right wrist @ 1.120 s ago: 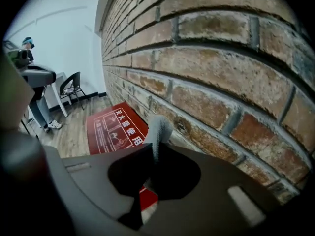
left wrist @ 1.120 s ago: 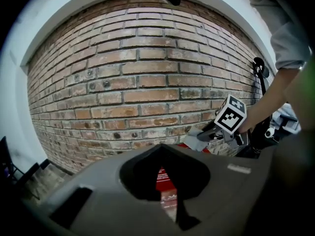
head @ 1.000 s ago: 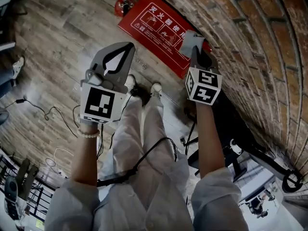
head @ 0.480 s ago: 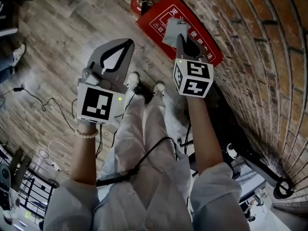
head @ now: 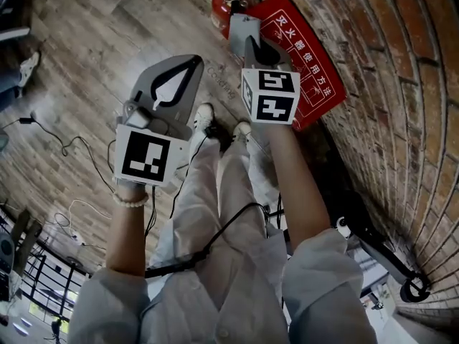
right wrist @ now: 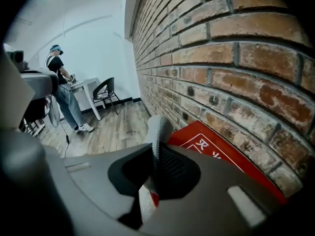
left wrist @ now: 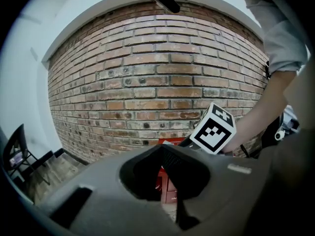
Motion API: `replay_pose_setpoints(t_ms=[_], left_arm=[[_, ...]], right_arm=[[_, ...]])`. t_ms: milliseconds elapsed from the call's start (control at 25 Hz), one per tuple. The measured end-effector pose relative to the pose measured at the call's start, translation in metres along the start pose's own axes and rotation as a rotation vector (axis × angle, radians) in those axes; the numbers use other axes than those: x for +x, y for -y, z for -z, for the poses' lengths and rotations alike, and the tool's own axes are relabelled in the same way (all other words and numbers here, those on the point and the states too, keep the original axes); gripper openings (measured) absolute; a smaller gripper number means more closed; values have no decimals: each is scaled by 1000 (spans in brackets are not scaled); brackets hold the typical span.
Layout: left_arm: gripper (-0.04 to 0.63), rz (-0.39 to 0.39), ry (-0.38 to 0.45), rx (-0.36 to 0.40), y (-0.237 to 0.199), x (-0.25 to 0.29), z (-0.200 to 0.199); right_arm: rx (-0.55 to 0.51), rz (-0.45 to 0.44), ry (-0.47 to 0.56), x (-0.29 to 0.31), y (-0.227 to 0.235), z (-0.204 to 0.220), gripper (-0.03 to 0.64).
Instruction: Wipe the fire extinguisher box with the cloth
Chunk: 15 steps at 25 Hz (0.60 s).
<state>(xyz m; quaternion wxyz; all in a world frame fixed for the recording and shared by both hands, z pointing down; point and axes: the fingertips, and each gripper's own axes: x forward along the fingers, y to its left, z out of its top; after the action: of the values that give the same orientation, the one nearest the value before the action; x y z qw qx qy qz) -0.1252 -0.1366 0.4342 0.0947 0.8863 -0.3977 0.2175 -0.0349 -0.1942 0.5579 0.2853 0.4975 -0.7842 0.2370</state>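
Note:
The red fire extinguisher box (head: 308, 59) with white print lies against the foot of the brick wall. My right gripper (head: 246, 40) is shut on a grey cloth (head: 241, 29), which sits at the box's end nearest a red fire extinguisher (head: 226, 3). In the right gripper view the cloth (right wrist: 157, 131) stands pinched between the jaws, with the box (right wrist: 219, 154) just beyond it. My left gripper (head: 191, 63) hangs over the wooden floor to the left of the box, shut and holding nothing. Its own view shows the shut left gripper (left wrist: 162, 149) and a strip of the box (left wrist: 165, 187).
A curved brick wall (head: 401, 84) runs along the right. Black cables (head: 68, 167) trail over the wooden floor at left. A black wheeled frame (head: 380, 253) lies by the wall at lower right. Far off, a person (right wrist: 61, 95) stands at a table beside a chair (right wrist: 106, 95).
My right gripper has carried the cloth along the box, from the near end towards the end by the extinguisher. The left gripper has barely shifted.

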Motion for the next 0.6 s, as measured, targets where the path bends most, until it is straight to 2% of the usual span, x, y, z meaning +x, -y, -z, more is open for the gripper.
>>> replay_pose_setpoints(t_ms=[400,600], left_arm=[[-3,-14,-8,-22,-17,-4,13],[-3,-15,-1,-28,-23,-3,13]], right_arm=[[-92,16,-105,45,-13,22,28],[-163,22,-96,50,-13,24,27]])
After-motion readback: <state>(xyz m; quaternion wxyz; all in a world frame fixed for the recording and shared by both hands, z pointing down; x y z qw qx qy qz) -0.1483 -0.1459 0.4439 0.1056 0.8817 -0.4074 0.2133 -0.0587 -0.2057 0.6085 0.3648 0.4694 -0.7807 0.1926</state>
